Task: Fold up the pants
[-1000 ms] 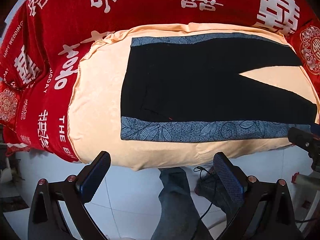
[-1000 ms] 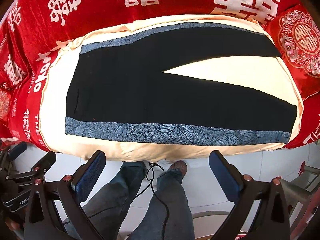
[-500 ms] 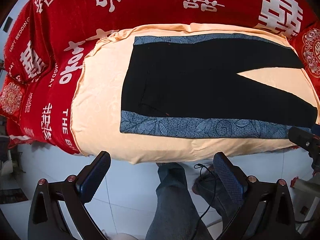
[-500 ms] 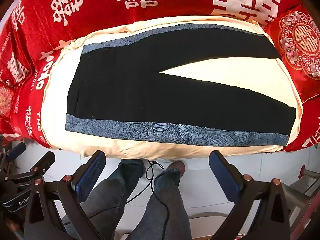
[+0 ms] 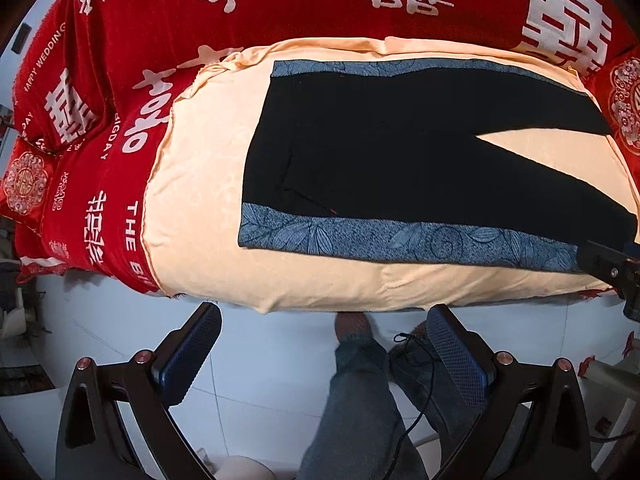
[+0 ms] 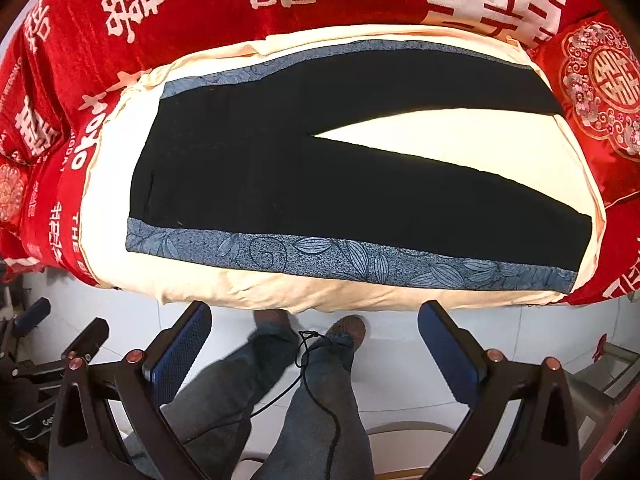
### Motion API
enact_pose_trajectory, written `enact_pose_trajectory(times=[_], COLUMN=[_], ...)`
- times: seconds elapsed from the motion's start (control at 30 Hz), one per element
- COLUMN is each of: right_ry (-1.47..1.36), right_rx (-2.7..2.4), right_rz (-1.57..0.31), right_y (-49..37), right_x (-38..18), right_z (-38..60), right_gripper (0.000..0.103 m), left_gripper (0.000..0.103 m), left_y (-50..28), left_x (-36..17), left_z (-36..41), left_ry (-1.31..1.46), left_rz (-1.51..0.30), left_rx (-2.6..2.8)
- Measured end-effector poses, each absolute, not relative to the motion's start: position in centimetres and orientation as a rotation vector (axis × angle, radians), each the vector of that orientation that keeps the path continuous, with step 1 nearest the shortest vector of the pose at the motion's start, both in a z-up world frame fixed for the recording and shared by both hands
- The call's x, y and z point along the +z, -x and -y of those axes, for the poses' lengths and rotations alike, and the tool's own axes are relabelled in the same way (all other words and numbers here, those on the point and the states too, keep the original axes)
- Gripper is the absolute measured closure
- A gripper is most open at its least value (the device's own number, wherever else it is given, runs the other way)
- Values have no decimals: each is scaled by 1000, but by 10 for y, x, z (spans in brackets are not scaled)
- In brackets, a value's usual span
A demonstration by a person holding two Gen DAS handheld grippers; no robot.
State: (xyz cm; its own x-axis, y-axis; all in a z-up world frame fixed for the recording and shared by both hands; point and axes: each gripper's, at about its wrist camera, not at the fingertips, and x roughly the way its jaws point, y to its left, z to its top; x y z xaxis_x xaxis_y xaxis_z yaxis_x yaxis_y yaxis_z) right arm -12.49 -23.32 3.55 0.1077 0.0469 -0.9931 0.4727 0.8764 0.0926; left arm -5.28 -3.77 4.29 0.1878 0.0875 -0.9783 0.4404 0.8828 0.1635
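Pants (image 5: 400, 152) (image 6: 320, 184) lie flat and spread on a cream cloth (image 5: 200, 184) (image 6: 460, 140), waistband to the left, both legs running right with a wedge of cream showing between them. Black fabric, with a blue leaf-patterned stripe (image 5: 400, 238) (image 6: 340, 258) along the near side seam and a matching one along the far seam. The cream cloth sits on a red bedspread (image 5: 160, 8) (image 6: 200, 4) printed with white characters and English words. Left gripper (image 5: 324, 344) hangs off the near edge of the bed, above white floor tile (image 5: 260, 360) — jaws spread wide, nothing between them, well short of the pants. Right gripper (image 6: 314, 336) in the same attitude: jaws wide apart, empty, below the bed's edge. In the left wrist view a dark piece of hardware at the far right edge overlaps the near leg's cuff; probably part of the right gripper, though too cropped to say whether it touches the fabric. Person's legs in jeans (image 5: 360, 408) (image 6: 320, 400) and shoes stand on the tile close to the bed, a thin black cable (image 6: 316, 392) trailing over them.
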Motion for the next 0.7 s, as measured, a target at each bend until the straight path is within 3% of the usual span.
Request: enact_pose_trajectory(times=[0.7], right_ry=[-551], right_rx=[-364], right_rz=[-1464], right_y=[91], right_x=[-41], right_z=[223], right_gripper=[0], left_gripper=[0], left_y=[-22], left_x=[-45], left_z=[18], left_ry=[-301], left_rz=[-1509], left_rx=[-364])
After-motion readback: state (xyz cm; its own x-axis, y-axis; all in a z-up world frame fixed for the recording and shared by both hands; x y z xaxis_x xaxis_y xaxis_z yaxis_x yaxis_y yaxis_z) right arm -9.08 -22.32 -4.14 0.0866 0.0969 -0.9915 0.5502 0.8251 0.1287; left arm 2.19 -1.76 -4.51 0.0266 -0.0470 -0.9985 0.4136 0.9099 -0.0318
